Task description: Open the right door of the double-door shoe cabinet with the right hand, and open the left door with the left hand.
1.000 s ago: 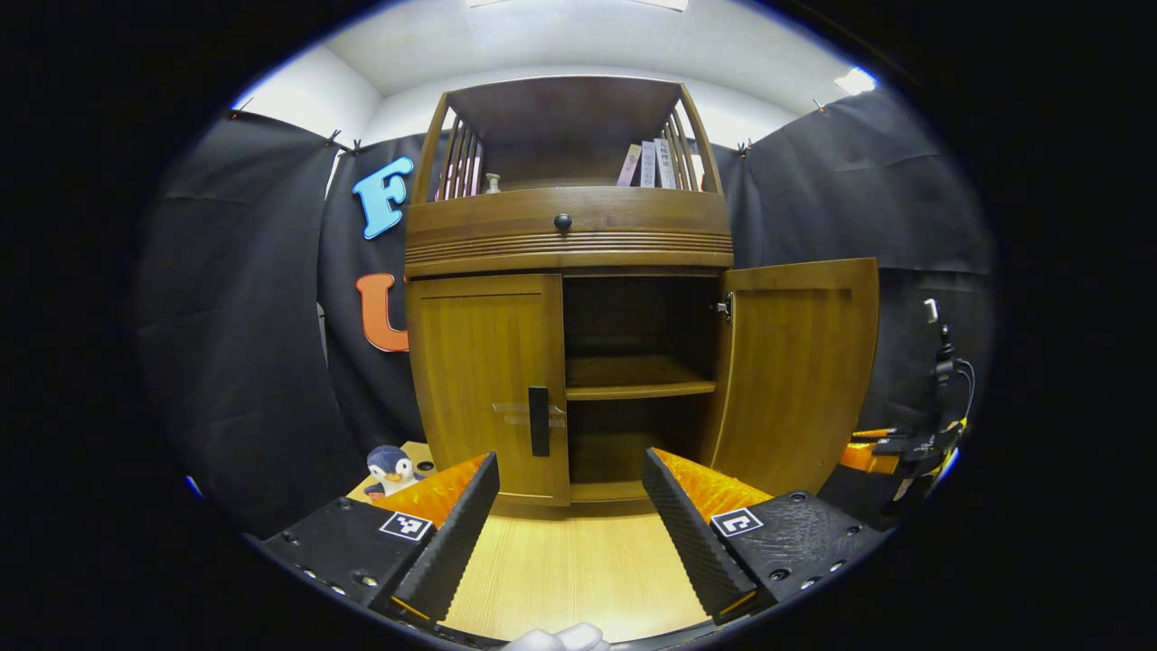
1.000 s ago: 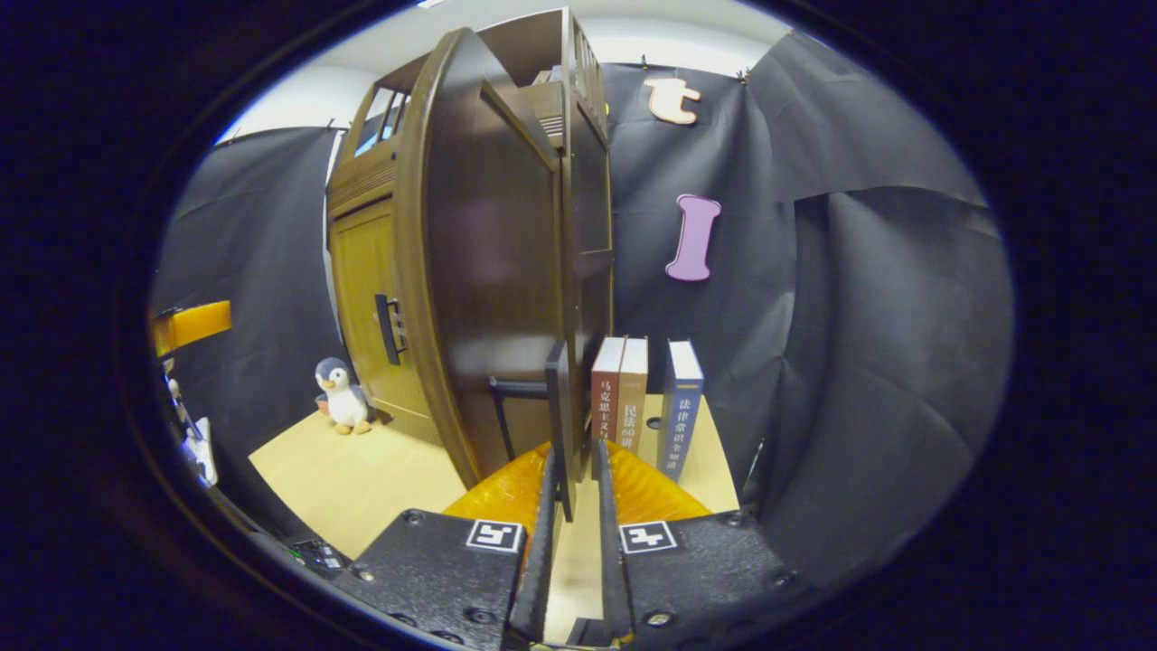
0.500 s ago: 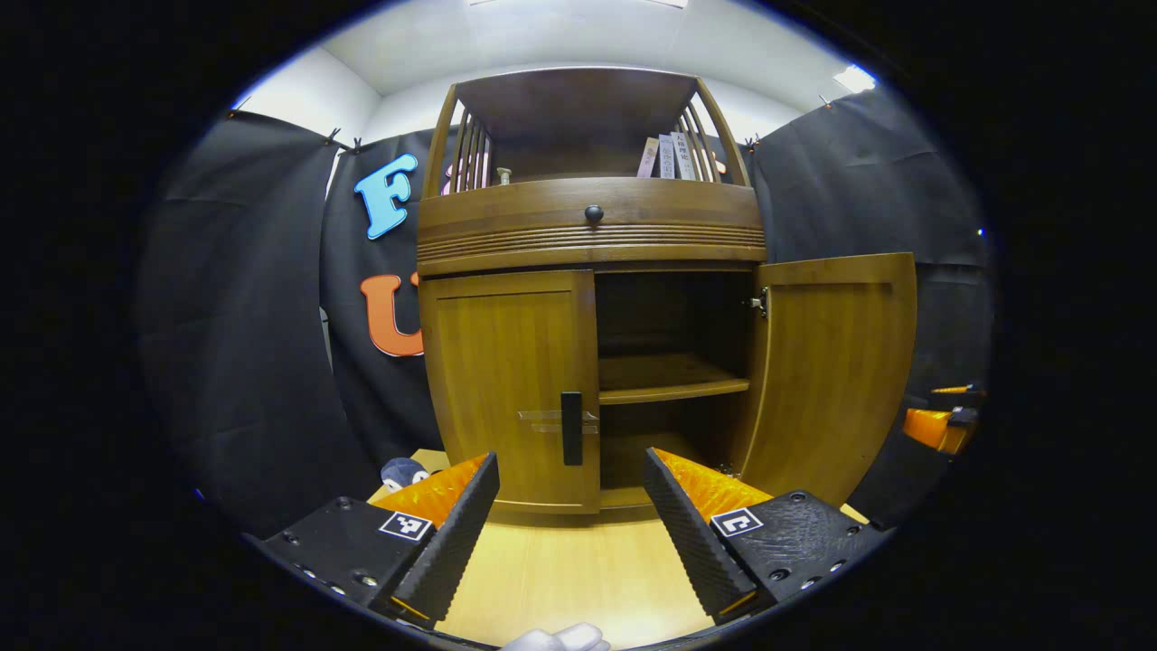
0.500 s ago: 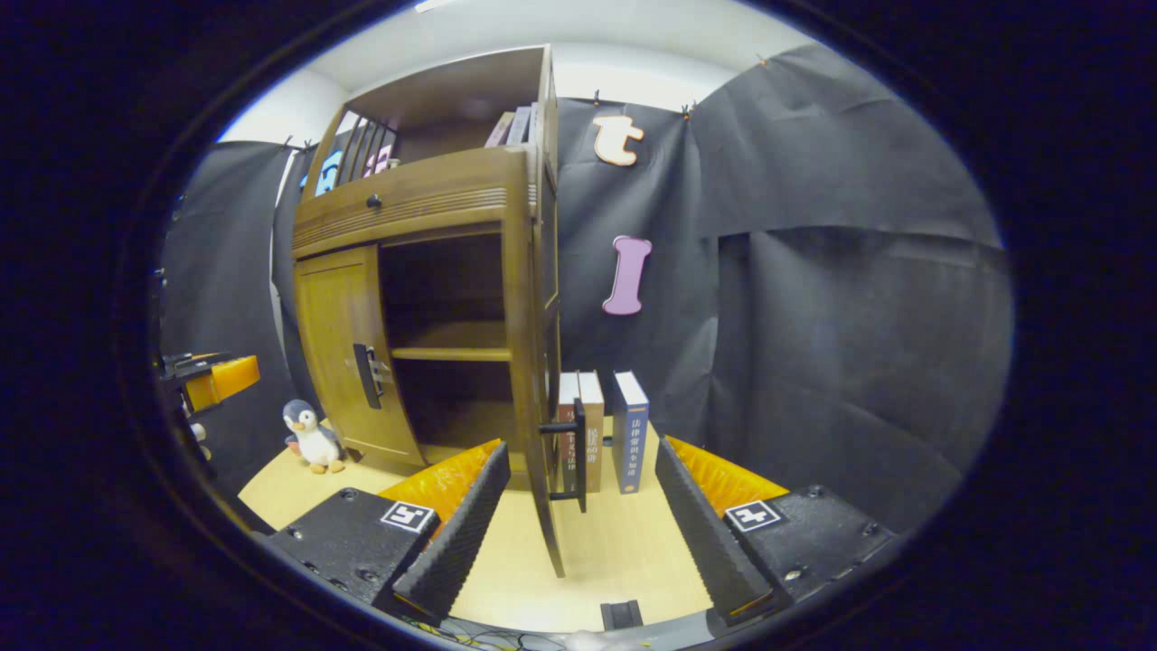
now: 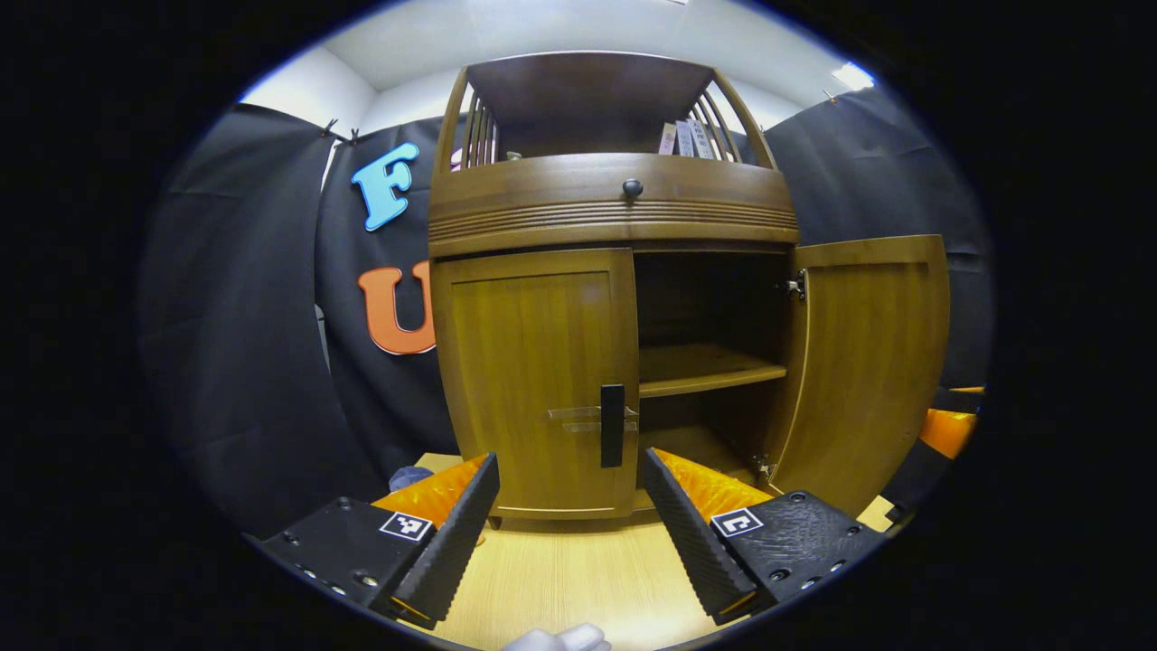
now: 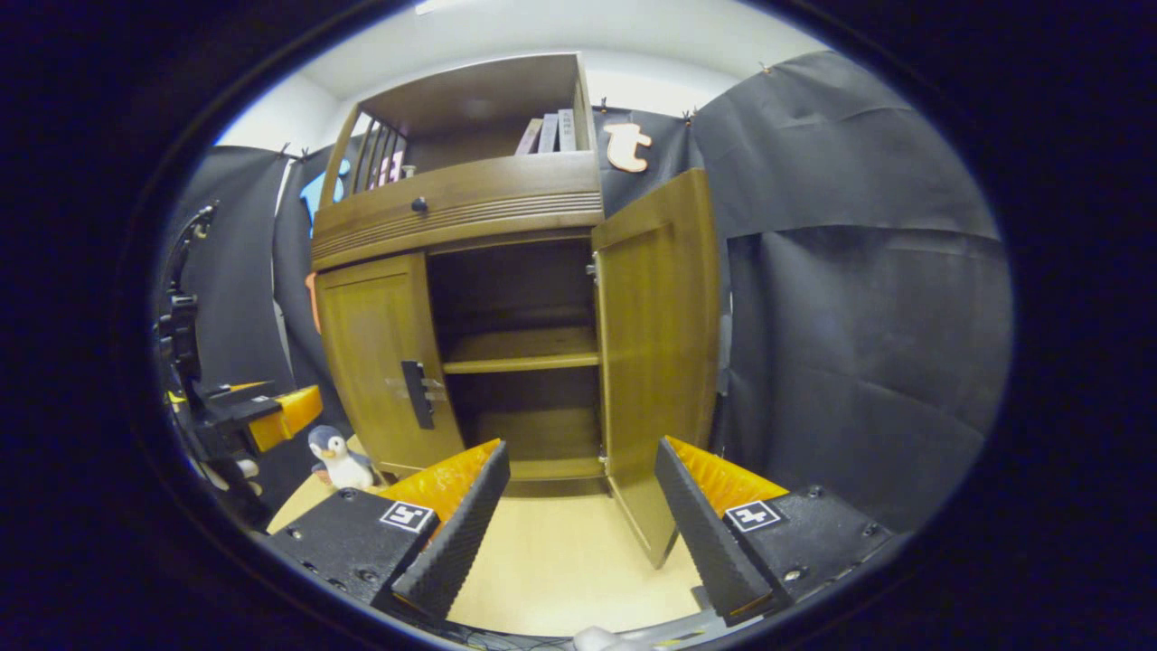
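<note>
The wooden shoe cabinet (image 5: 615,203) stands ahead on a light wooden floor. Its right door (image 5: 872,362) is swung wide open, baring a dark inside with one shelf (image 5: 705,366). The left door (image 5: 533,380) is closed, with a black vertical handle (image 5: 612,425) at its inner edge. My left gripper (image 5: 571,524) is open, a short way in front of that handle and slightly below it. In the right gripper view the right door (image 6: 655,344) stands open edge-on and my right gripper (image 6: 583,515) is open and holds nothing. The left gripper (image 6: 271,416) shows at the left there.
A toy penguin (image 6: 336,457) sits on the floor left of the cabinet. Books (image 5: 687,137) stand on the cabinet's top shelf. A drawer with a round knob (image 5: 632,188) runs above the doors. Black cloth walls close in on both sides.
My right gripper has let go of the right door's handle, opened and drawn back, leaving the door wide open. My left gripper has moved closer to the left door's handle.
</note>
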Available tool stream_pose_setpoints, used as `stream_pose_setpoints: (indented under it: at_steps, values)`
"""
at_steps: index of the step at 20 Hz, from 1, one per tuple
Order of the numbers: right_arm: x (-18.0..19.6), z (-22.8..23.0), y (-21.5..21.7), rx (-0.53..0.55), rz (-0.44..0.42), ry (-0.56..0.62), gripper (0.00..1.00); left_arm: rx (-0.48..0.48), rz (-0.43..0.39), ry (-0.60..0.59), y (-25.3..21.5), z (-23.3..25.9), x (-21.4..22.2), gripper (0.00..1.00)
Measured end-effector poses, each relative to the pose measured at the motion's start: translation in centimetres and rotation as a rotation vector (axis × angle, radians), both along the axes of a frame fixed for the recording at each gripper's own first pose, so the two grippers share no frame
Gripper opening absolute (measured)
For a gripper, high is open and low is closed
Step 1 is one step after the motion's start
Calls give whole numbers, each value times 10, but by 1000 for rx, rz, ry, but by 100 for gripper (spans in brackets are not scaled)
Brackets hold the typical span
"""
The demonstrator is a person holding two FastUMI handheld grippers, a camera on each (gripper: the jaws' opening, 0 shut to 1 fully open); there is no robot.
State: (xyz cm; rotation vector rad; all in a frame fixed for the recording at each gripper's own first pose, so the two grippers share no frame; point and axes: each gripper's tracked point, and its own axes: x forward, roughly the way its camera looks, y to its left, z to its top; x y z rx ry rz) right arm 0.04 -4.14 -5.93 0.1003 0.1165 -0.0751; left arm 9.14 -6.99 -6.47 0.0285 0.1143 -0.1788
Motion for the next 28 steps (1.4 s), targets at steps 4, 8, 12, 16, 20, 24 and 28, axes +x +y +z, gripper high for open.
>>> stream_pose_setpoints:
  at_steps: [4, 8, 12, 16, 20, 24, 28]
  values:
    - [4, 4, 9, -8, -17, 20, 100, -14, -22, 4, -11, -15, 46, 96]
    - [5, 17, 11, -29, -55, 30, 100, -43, -49, 12, -32, -36, 97, 96]
    - [11, 25, 7, -56, -93, 47, 100, -92, -66, 30, -56, -63, 145, 96]
    - [4, 21, -4, -83, -136, 70, 100, -109, -83, 23, -73, -74, 177, 84]
    - [2, 16, -7, -85, -152, 86, 100, -90, -95, 15, -85, -77, 192, 84]
    - [3, 15, -6, -85, -145, 84, 100, -72, -82, -2, -85, -75, 206, 59]
    - [3, 17, -7, -75, -139, 78, 100, -31, -102, -20, -87, -74, 203, 32]
